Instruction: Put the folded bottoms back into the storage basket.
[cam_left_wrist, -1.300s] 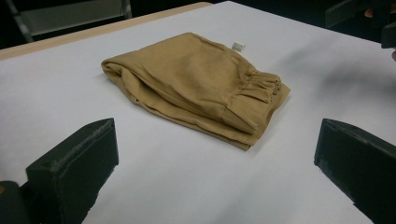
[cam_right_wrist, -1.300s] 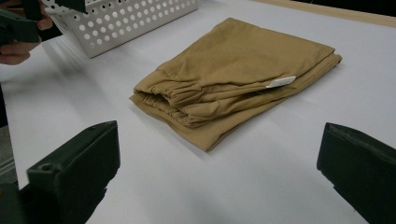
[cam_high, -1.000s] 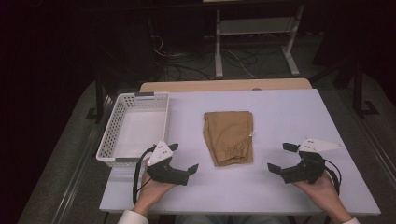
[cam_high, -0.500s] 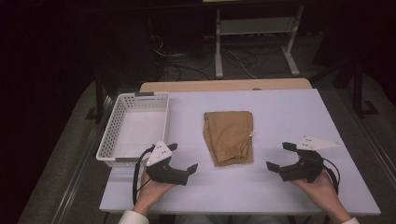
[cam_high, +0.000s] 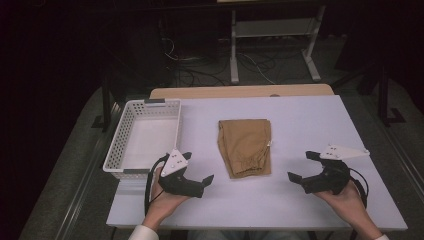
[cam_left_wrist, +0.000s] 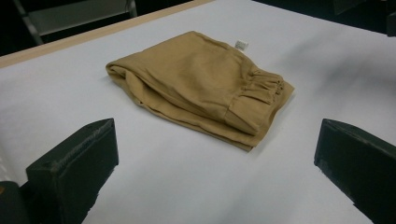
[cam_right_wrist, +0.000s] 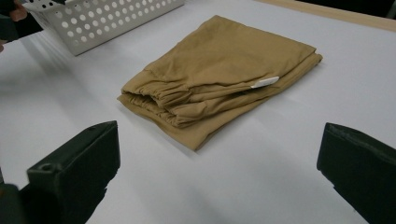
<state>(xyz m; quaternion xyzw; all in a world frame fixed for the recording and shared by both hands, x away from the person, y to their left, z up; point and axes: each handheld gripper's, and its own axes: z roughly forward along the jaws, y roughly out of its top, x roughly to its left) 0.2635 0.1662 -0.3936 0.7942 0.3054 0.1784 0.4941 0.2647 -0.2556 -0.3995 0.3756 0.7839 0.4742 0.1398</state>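
Lying folded near the middle of a white worktop (cam_high: 300, 125) is a tan garment (cam_high: 245, 146), a pair of cloth shorts or trousers with a gathered elastic waistband at the end nearest the person and a small white label (cam_high: 269, 144) sticking out from its right edge. The left hand-held gripper (cam_high: 198, 169) rests in the person's left hand (cam_high: 165, 197) on the near left part of the worktop, just in front of a white perforated basket (cam_high: 120, 145), and its two black jaws stand wide apart, holding nothing and pointing toward the garment. The right hand-held gripper (cam_high: 301, 166) rests in the person's right hand (cam_high: 345, 197) on the near right part of the worktop, also with its jaws spread wide and holding nothing, aimed leftward at the garment. Both grippers are apart from the cloth, one on each side of its near end. In the left gripper view the garment (cam_left_wrist: 201, 88) lies flat on the worktop beyond the jaws, with the waistband at the right. In the right gripper view the garment (cam_right_wrist: 224, 74) lies beyond the jaws with the waistband at the left, the label (cam_right_wrist: 264, 82) on top, and the basket (cam_right_wrist: 102, 21) behind it at the upper left. The basket sits at the left of the worktop, well to the left of the garment.
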